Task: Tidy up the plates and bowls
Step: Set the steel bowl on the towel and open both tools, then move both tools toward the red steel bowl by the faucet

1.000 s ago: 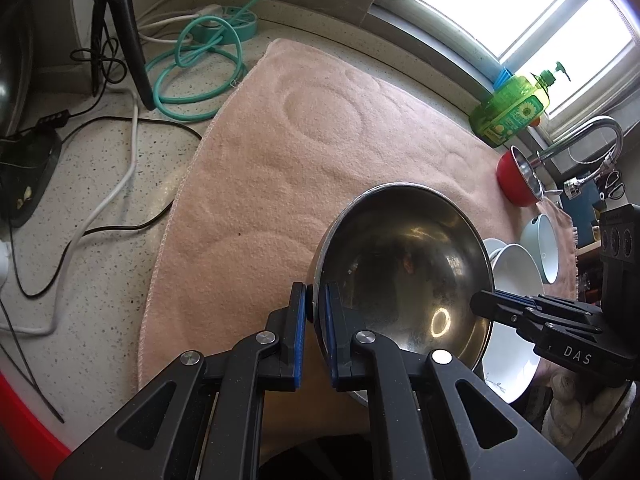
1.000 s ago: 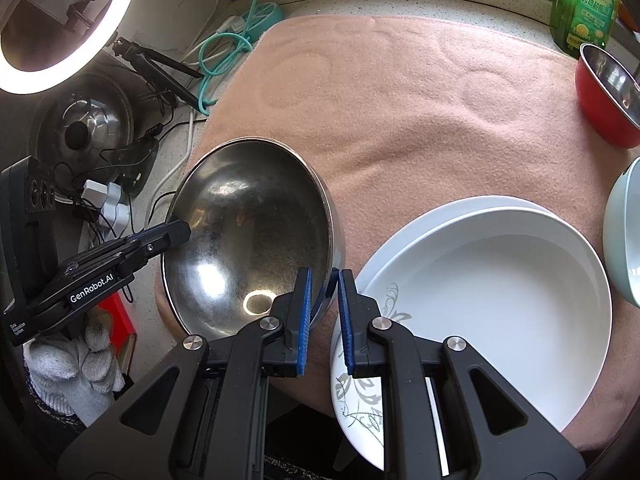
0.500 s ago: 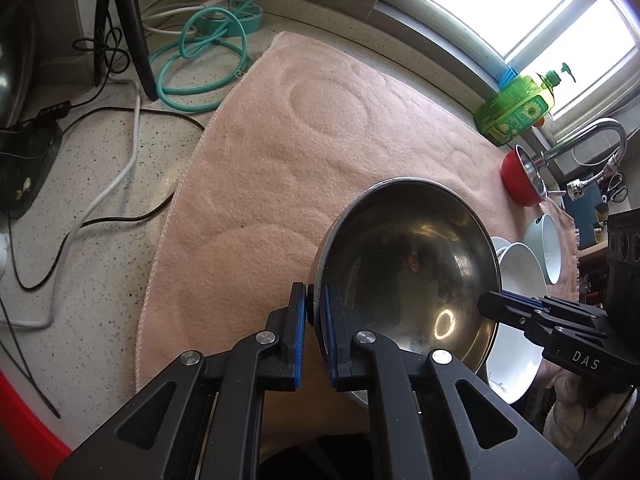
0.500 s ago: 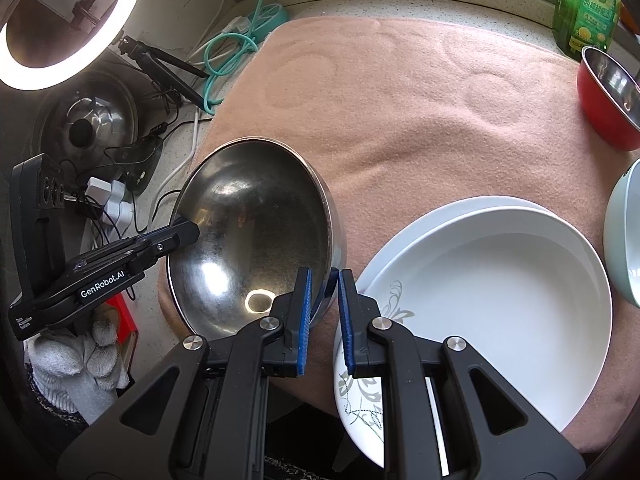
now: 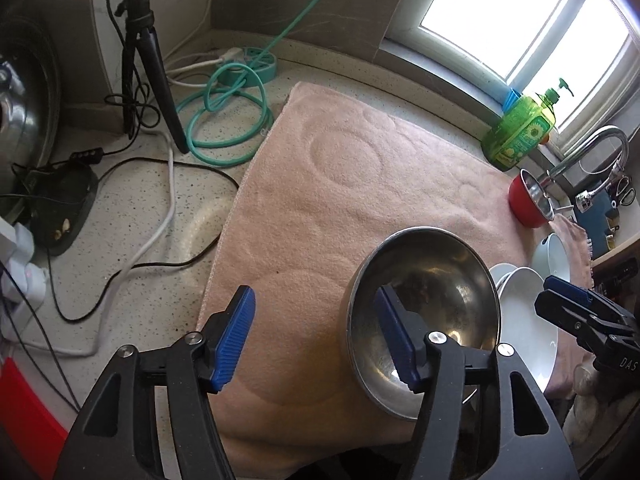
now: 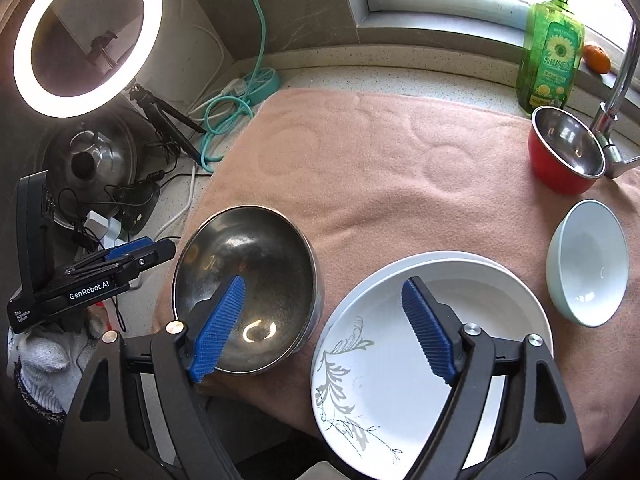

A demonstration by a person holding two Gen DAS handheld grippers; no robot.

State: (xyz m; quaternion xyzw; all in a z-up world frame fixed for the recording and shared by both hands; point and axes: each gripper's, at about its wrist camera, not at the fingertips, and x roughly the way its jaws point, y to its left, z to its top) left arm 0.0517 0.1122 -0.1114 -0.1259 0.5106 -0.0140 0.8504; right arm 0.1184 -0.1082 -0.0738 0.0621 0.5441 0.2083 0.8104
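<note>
A large steel bowl (image 5: 436, 292) (image 6: 256, 276) rests on the pink towel (image 5: 360, 184) (image 6: 380, 168) near its front edge. My left gripper (image 5: 316, 336) is open and empty, its right finger over the bowl's near rim. My right gripper (image 6: 326, 328) is open and empty, above the gap between the steel bowl and a stack of white plates (image 6: 380, 368) (image 5: 528, 312). A pale blue bowl (image 6: 588, 264) (image 5: 554, 256) and a red steel-lined bowl (image 6: 560, 160) (image 5: 528, 200) stand to the right.
A green soap bottle (image 6: 550, 52) (image 5: 516, 136) and a tap (image 6: 616, 92) stand at the back right. At the left are a ring light (image 6: 84, 36), its tripod (image 5: 152, 60), a teal hose (image 5: 228, 120), cables (image 5: 140, 240) and a pot lid (image 6: 88, 160).
Both grippers were shut on the steel bowl's rim. Both have opened and let it go, and drawn back upward. The bowl now sits on the towel.
</note>
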